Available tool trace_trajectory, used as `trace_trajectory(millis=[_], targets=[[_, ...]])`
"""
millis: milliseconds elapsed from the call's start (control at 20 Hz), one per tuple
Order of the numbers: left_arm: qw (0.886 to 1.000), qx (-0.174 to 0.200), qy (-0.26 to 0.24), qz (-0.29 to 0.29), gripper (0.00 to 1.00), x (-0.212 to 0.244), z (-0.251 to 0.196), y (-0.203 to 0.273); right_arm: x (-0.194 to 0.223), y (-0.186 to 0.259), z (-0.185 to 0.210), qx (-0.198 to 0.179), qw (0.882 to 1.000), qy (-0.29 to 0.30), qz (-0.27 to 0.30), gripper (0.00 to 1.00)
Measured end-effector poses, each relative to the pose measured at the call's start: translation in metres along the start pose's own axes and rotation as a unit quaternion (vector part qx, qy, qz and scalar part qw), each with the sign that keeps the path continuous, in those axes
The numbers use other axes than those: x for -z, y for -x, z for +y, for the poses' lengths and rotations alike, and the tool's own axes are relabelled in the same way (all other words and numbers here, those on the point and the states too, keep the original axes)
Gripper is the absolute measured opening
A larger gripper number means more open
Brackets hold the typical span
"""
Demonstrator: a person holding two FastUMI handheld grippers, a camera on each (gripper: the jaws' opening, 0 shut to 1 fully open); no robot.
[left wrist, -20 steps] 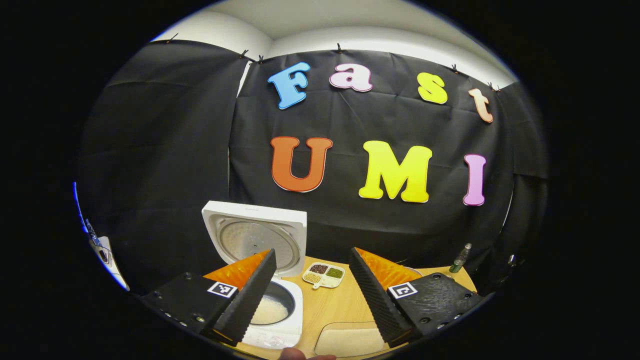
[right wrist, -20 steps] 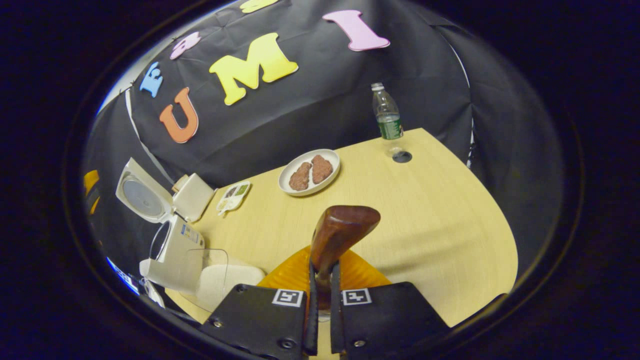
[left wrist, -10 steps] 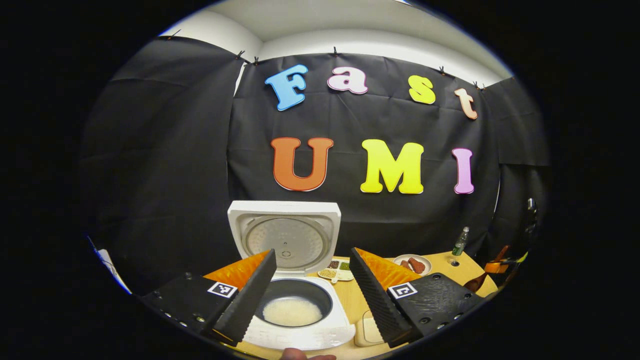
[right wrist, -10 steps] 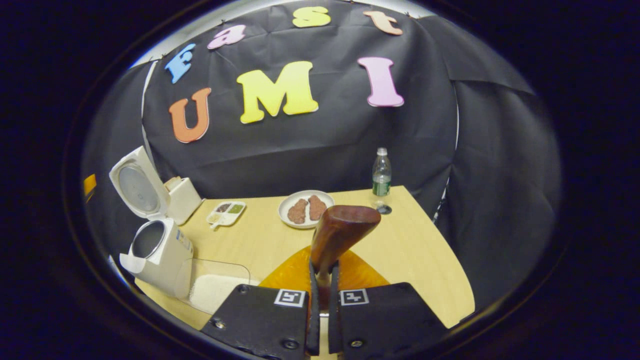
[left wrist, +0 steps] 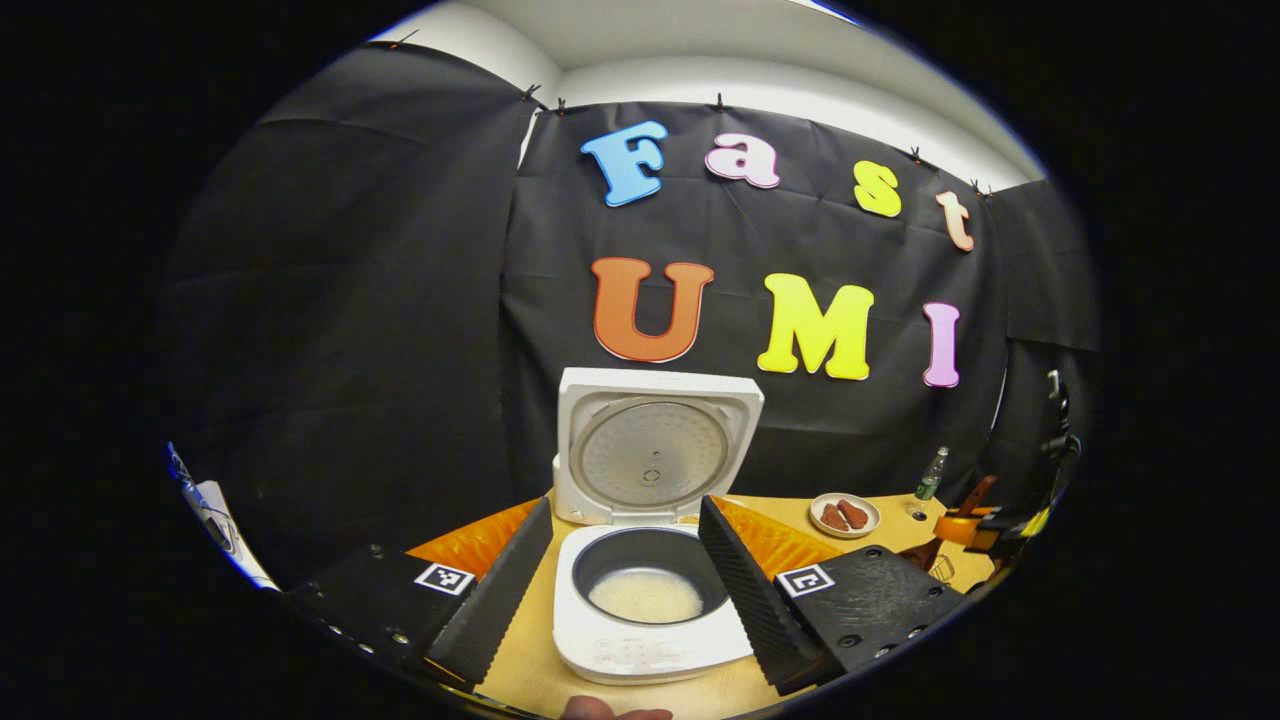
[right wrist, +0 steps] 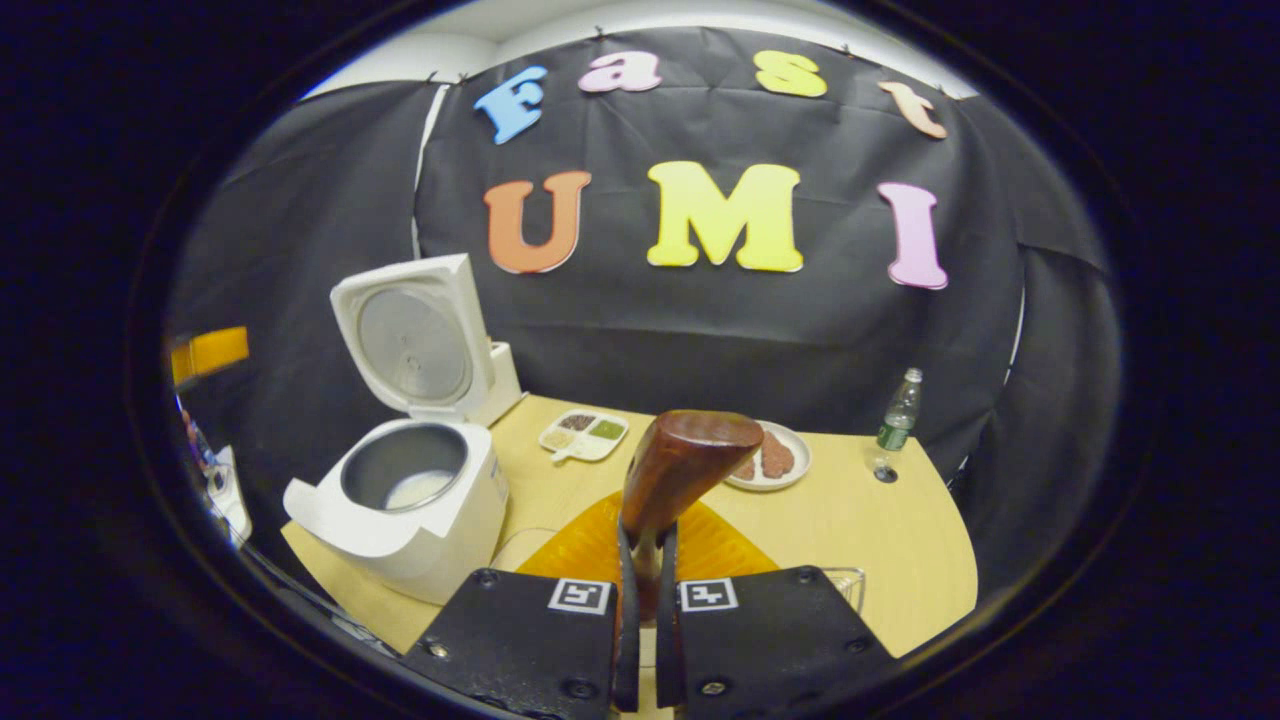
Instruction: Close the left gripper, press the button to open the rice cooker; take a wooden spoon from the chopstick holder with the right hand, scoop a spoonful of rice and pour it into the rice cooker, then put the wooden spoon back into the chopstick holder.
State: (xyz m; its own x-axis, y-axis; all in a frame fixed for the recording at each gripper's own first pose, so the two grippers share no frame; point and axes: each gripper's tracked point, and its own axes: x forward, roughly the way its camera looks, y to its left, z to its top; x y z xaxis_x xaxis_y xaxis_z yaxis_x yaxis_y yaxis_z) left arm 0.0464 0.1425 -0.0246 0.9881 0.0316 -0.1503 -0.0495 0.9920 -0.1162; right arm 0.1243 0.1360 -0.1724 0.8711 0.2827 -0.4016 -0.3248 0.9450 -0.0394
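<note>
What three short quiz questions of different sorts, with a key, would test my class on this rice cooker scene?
1. True or false: the cooker lid is shut.
2. Multiple choice: the right gripper is A) open, B) shut on the spoon, C) shut on the bottle.
3. Fill in: the left gripper is ____, with nothing between its fingers.

Key: 1 false, the lid stands up and rice shows in the pot. 2 B. 3 open.
</note>
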Motion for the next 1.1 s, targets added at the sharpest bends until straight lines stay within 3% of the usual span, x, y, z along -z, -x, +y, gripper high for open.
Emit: trace_trajectory(millis=[150,300,500,750,1100], targets=[[1.0,-0.019,-0.008,0.005,0.94,0.004,0.024,0.009,0.044,-0.021,0.003,0.021,0.998,0.041,0.042,0.12],[0.999,-0.031,-0.008,0.021,0.94,0.017,0.04,0.016,0.061,-0.028,-0.004,0.063,0.991,0.104,0.046,0.12],[0.998,-0.039,0.001,0.04,0.94,0.032,0.05,0.023,0.087,-0.034,0.015,0.065,0.985,0.15,0.063,0.12],[0.998,-0.035,0.002,0.045,0.94,0.034,0.053,0.023,0.099,-0.035,0.055,0.007,0.996,0.038,0.085,0.12],[0.998,-0.032,0.007,0.05,0.95,0.033,0.053,0.023,0.084,-0.034,0.073,-0.033,0.988,-0.108,0.102,0.12]])
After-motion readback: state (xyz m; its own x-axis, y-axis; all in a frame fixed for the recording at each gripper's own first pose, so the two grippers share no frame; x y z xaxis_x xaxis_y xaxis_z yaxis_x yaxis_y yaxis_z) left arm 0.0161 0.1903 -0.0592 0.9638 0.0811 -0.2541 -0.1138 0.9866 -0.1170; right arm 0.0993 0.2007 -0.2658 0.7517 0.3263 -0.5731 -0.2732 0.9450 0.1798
